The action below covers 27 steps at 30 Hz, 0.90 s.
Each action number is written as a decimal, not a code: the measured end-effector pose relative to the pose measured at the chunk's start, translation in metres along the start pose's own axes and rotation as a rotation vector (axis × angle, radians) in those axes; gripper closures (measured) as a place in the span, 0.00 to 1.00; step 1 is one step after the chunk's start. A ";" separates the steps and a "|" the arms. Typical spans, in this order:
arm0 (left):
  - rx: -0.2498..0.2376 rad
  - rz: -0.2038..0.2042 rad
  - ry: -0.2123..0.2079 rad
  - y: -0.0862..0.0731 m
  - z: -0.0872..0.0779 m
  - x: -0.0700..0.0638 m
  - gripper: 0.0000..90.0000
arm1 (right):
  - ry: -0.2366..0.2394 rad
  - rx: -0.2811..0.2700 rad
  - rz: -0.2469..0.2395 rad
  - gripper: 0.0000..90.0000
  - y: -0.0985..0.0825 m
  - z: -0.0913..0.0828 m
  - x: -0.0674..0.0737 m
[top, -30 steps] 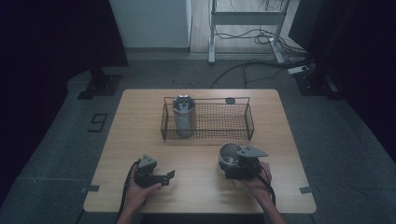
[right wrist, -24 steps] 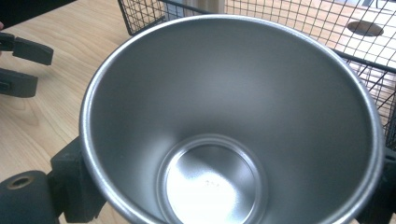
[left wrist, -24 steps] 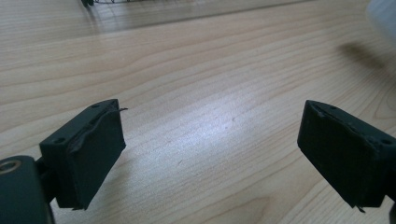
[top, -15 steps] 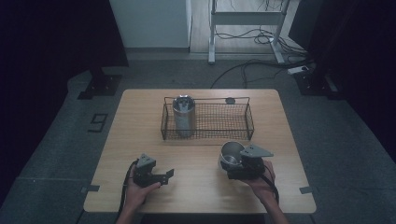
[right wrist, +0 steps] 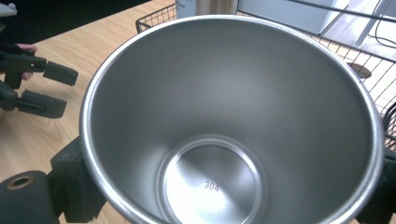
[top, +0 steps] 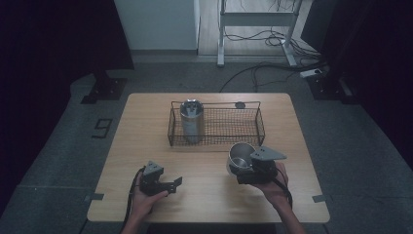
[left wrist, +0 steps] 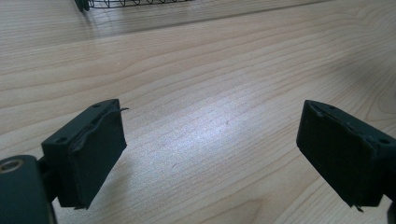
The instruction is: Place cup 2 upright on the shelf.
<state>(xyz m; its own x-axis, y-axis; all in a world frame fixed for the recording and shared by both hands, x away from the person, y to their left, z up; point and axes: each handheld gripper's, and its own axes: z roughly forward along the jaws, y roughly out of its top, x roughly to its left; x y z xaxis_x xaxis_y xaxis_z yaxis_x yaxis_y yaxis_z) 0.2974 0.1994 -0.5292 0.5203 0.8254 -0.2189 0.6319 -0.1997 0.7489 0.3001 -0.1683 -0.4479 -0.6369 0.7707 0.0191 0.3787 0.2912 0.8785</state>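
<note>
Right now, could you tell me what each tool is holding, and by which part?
Right tool grips the steel cup by its outer wall. Left tool holds nothing.

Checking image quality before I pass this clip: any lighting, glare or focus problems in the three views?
High view: dim, the room's edges near black, the table readable. Left gripper view: a pale sheen on the wood between the open left gripper; near jaws slightly soft. Right gripper view: the steel cup sits very close, with soft reflections, yet its stamped bottom stays legible.

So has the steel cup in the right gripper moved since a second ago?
Yes. In the high view the steel cup, held by the right gripper, now sits closer to the wire basket front edge, apparently lifted.
</note>
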 end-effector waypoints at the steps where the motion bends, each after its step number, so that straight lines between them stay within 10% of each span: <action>1: 0.001 0.000 -0.001 0.000 0.000 0.000 0.09 | -0.001 -0.002 0.001 0.09 0.001 -0.001 0.000; 27: -0.003 -0.006 -0.003 0.000 -0.001 0.002 0.09 | -0.017 -0.025 0.018 0.09 0.033 0.001 -0.015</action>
<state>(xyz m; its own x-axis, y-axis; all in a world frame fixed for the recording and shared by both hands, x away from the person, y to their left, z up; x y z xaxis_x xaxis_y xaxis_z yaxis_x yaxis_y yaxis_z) 0.2976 0.2017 -0.5289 0.5183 0.8250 -0.2253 0.6332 -0.1932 0.7495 0.3222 -0.1696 -0.4195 -0.6183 0.7855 0.0272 0.3732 0.2629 0.8897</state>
